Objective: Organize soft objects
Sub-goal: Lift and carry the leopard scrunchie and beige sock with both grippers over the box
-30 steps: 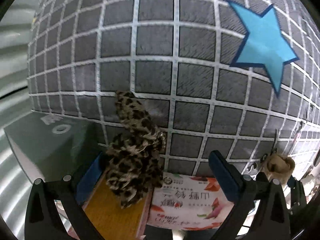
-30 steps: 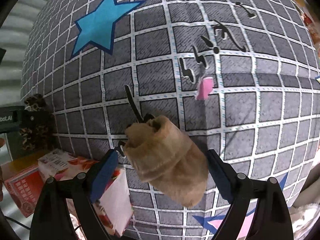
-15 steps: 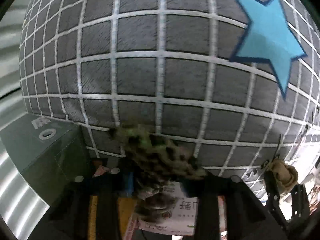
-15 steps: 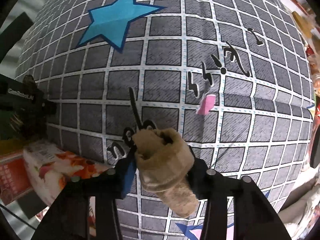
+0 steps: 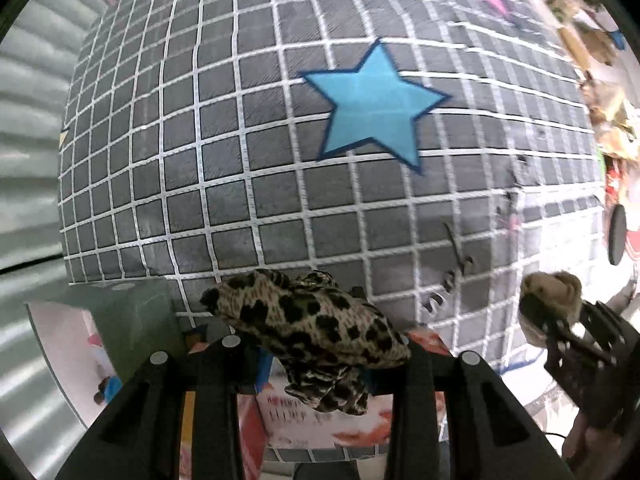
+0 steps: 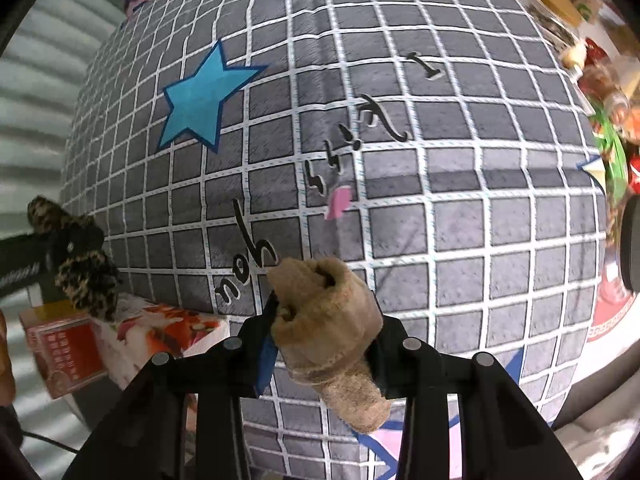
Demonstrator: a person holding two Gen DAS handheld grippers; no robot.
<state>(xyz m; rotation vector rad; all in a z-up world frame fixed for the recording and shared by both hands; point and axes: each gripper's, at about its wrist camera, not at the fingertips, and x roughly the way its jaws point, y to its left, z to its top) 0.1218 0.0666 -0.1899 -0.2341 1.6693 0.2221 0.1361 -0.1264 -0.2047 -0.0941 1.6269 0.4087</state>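
We see bare grid cloth [image 6: 460, 240] from 12 to 3 o'clock — boxes [image 6: 160, 332] crowd 8 (left edge). Both point down: left gripper [image 5: 320, 356] pinches leopard sock [image 5: 312, 324]; right gripper [image 6: 320, 344], jaws closing, squeezes tan sock [image 6: 324, 312].

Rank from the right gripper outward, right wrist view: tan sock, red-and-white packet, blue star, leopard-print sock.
1. tan sock: between the right gripper jaws, which are closing.
2. red-and-white packet: lower left.
3. leopard-print sock at far left, and blue star up left: too close to call.

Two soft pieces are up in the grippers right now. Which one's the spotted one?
The leopard-print piece, clamped in the left gripper. The right gripper holds a plain tan plush piece.
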